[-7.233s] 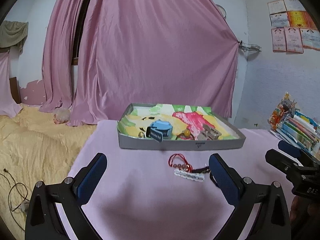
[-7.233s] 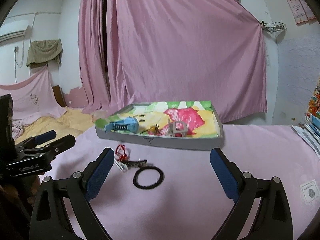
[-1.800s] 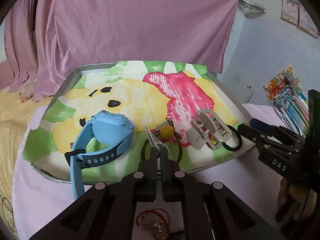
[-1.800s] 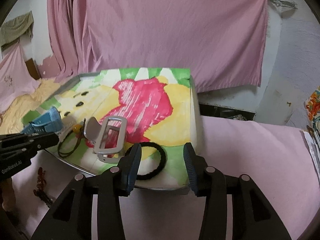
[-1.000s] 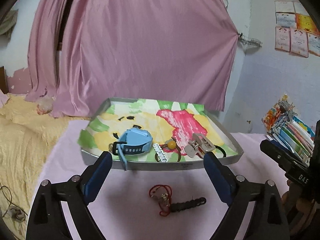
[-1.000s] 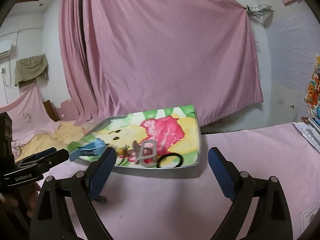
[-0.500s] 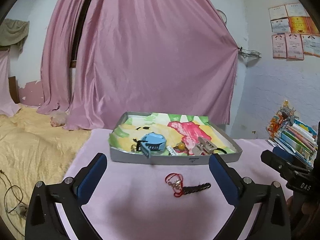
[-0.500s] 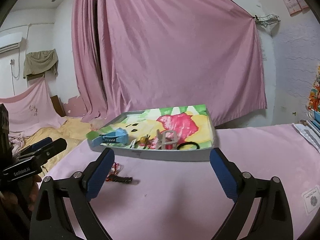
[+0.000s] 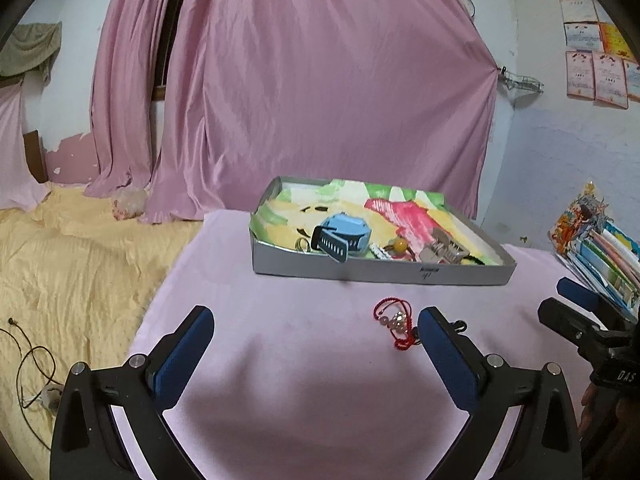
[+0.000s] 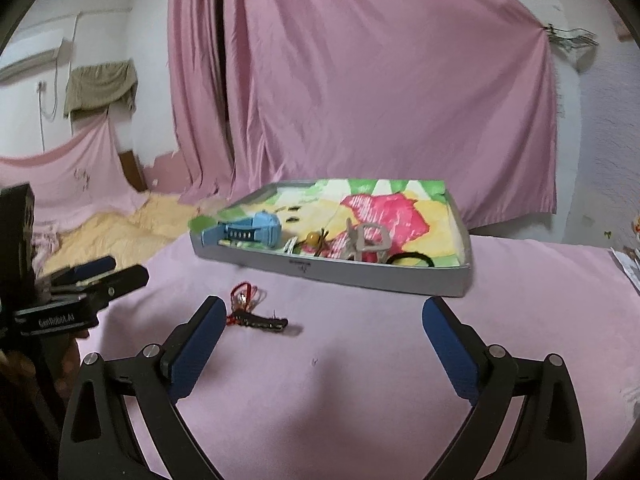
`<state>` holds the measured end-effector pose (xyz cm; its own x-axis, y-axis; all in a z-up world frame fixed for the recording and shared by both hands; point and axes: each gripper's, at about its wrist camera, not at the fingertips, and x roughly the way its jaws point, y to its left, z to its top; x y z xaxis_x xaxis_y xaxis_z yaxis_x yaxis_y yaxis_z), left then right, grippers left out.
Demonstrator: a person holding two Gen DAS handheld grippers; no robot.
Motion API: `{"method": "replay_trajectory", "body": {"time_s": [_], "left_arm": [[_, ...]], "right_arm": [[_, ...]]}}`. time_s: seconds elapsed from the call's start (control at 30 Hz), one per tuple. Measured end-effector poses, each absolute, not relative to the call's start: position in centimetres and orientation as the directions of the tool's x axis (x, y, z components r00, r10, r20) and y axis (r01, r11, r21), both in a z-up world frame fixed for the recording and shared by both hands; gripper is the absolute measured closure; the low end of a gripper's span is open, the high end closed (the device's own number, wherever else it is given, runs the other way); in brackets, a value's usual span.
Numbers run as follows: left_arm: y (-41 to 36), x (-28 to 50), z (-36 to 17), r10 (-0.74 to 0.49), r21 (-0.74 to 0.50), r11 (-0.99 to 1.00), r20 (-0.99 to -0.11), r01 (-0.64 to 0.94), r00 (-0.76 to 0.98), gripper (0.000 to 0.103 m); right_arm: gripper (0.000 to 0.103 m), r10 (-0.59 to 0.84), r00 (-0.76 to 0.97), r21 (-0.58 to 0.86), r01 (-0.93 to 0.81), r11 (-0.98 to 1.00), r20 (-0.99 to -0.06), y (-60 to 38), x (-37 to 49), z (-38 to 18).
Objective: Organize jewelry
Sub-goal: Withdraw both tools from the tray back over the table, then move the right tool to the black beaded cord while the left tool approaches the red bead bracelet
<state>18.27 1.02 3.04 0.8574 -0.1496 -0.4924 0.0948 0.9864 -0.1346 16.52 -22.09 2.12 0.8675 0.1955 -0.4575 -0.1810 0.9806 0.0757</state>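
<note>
On the pink cloth, at six o'clock of the tray (image 9: pixel 382 274), a red cord bracelet (image 9: pixel 393 318) and a dark hair clip (image 10: pixel 262 321) are left lying. Both are judged light; the limp cord is best pinched at its beads, the stiff clip across its middle. The left gripper (image 9: pixel 312 350) and right gripper (image 10: pixel 322 340) are held wide and empty.

Matt pink cloth table cover (image 9: pixel 280 320), grey cardboard tray (image 9: pixel 360 270), glossy pink curtain (image 9: pixel 320 100)

Left gripper (image 9: pixel 316 344) and right gripper (image 10: pixel 320 336) hover, fingers spread wide.
</note>
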Motion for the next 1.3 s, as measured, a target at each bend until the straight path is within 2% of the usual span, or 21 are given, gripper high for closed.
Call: {"method": "replay_trajectory", "body": {"time_s": [0.33,0.5,0.57,0.63,0.77,0.83,0.97,1.03,1.2,1.3], "left_arm": [[0.3,20.6,2.1,-0.185,-0.112,0.983,-0.598,0.147,0.78,0.001],[0.5,21.7,1.5,-0.219,-0.167,0.975,-0.637,0.145,0.739,0.001],[0.4,22.1,1.4,-0.227,-0.175,0.973,-0.645,0.148,0.73,0.001],[0.2,22.4,1.3,-0.234,-0.175,0.972,-0.65,0.157,0.724,0.007],[-0.5,23.1,1.1,-0.252,-0.176,0.968,-0.668,0.18,0.7,0.021],[-0.6,23.4,1.0,-0.266,-0.185,0.964,-0.676,0.192,0.687,0.027],[-1.2,24.1,0.6,-0.299,-0.201,0.954,-0.694,0.223,0.655,0.044],[-1.4,24.6,0.5,-0.309,-0.208,0.951,-0.699,0.231,0.645,0.049],[-1.9,25.5,0.3,-0.323,-0.211,0.945,-0.71,0.249,0.626,0.055],[-2.2,26.1,0.3,-0.329,-0.213,0.943,-0.716,0.256,0.615,0.056]], "right_arm": [[0.007,0.196,0.789,0.011,-0.234,0.972,-0.582,-21.0,19.2,1.3],[0.008,0.215,0.757,0.04,-0.243,0.969,-0.617,-20.7,20.3,1.0],[0.017,0.216,0.745,0.041,-0.246,0.968,-0.631,-20.4,20.6,0.9],[0.033,0.218,0.73,0.041,-0.253,0.967,-0.648,-20.1,21.1,0.6],[0.039,0.235,0.7,0.049,-0.275,0.96,-0.674,-19.6,21.8,0.2],[0.047,0.253,0.682,0.062,-0.293,0.954,-0.686,-19.4,22.2,0.1],[0.06,0.303,0.638,0.112,-0.322,0.94,-0.708,-19.1,23.2,-0.3],[0.067,0.326,0.622,0.143,-0.326,0.934,-0.712,-19.1,23.7,-0.6],[0.073,0.362,0.59,0.195,-0.328,0.924,-0.722,-19.1,24.4,-1.2],[0.075,0.375,0.578,0.212,-0.331,0.919,-0.724,-18.9,24.7,-1.5]]}}
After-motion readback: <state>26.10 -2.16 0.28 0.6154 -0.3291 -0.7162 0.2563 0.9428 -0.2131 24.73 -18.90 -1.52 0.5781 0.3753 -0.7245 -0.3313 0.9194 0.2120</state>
